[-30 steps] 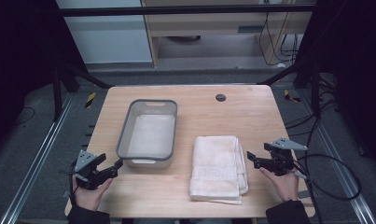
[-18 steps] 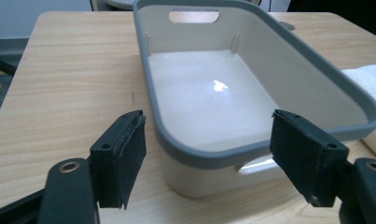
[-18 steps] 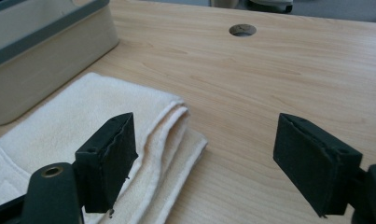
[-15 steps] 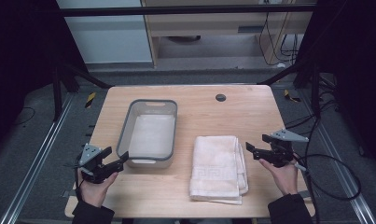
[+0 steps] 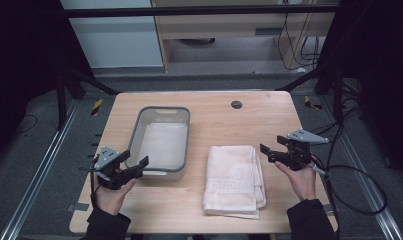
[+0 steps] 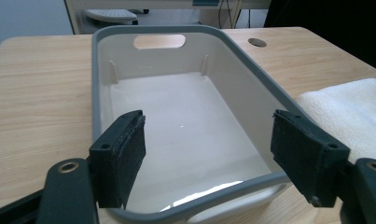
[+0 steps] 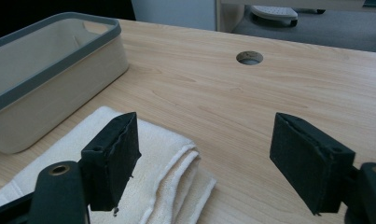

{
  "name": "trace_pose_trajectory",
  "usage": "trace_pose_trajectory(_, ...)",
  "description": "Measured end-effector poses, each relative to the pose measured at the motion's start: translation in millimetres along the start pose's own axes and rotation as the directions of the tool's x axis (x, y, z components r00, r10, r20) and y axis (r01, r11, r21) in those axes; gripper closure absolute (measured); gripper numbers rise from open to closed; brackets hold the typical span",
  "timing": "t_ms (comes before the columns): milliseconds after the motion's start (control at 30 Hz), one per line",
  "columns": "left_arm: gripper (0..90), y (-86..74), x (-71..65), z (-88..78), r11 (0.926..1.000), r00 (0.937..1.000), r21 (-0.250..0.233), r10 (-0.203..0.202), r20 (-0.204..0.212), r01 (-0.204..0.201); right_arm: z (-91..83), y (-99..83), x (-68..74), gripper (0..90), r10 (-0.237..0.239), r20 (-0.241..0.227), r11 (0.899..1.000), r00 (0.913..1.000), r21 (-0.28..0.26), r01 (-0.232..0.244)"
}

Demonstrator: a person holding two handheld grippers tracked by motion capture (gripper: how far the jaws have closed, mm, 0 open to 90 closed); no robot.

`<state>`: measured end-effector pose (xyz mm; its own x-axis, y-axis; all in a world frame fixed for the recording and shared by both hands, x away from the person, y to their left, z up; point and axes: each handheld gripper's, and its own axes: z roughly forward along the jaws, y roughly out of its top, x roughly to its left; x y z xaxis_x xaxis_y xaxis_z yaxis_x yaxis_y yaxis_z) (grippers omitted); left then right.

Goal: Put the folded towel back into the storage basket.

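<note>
An empty white bin with a grey rim sits left of centre on the wooden table. A folded cream towel lies to its right. My left gripper is open at the bin's near left corner, its jaws spanning the near rim. My right gripper is open just right of the towel, its left jaw over the towel's far corner. Neither holds anything.
A round cable hole is in the table near the far edge. Black frame posts and cables stand around the table. A cable trails from the right gripper past the table's right edge.
Both grippers have moved inward and forward: the left one up to the bin's near corner, the right one toward the towel's right edge. Bin and towel have not moved.
</note>
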<state>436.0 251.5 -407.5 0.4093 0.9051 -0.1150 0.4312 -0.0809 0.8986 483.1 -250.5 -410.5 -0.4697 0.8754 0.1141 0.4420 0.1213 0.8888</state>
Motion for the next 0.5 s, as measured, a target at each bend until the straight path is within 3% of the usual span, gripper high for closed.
trace_pose_trajectory(400,27.4,9.0,-30.1,17.5,0.9993,0.9975,-0.001,0.038,0.06,-0.038,7.4,5.4,3.9,24.9,0.001,-0.023,1.0,0.9997,-0.002,-0.001)
trace_pose_trajectory(500,27.9,11.3,-44.4,23.4,0.9984,0.9946,0.0,0.057,0.087,-0.057,8.1,6.6,5.2,25.1,-0.005,-0.025,1.0,0.9997,-0.004,0.005)
